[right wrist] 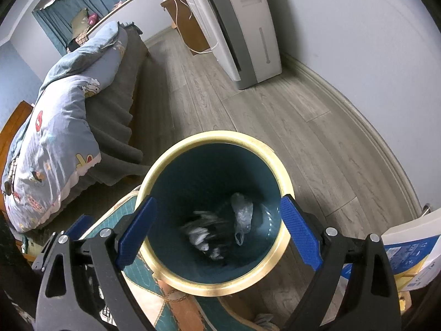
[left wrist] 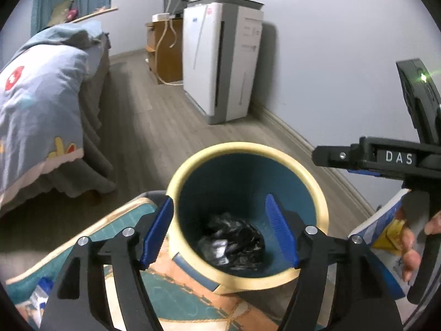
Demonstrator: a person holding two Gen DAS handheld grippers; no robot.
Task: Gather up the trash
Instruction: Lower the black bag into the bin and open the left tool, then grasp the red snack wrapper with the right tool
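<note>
A round bin with a cream rim (left wrist: pixel 249 146) and teal inside stands on the floor, partly on a patterned mat. Crumpled black trash (left wrist: pixel 233 242) lies at its bottom. My left gripper (left wrist: pixel 220 231) is open and empty, just above the bin's mouth. In the right wrist view the same bin's rim (right wrist: pixel 220 135) is below my right gripper (right wrist: pixel 219 230), which is open and empty. A clear plastic bag (right wrist: pixel 242 216) and blurred dark trash (right wrist: pixel 205 231) are inside the bin. The right gripper's body (left wrist: pixel 397 158) shows at the right of the left wrist view.
A bed with a blue quilt (left wrist: pixel 35 104) stands on the left. A white appliance (left wrist: pixel 220 63) stands against the wall (left wrist: pixel 330 55), with a wooden cabinet (left wrist: pixel 165 49) behind it. A teal and orange mat (left wrist: pixel 176 298) lies under the bin. A blue-and-white box (right wrist: pixel 410 245) sits at the right.
</note>
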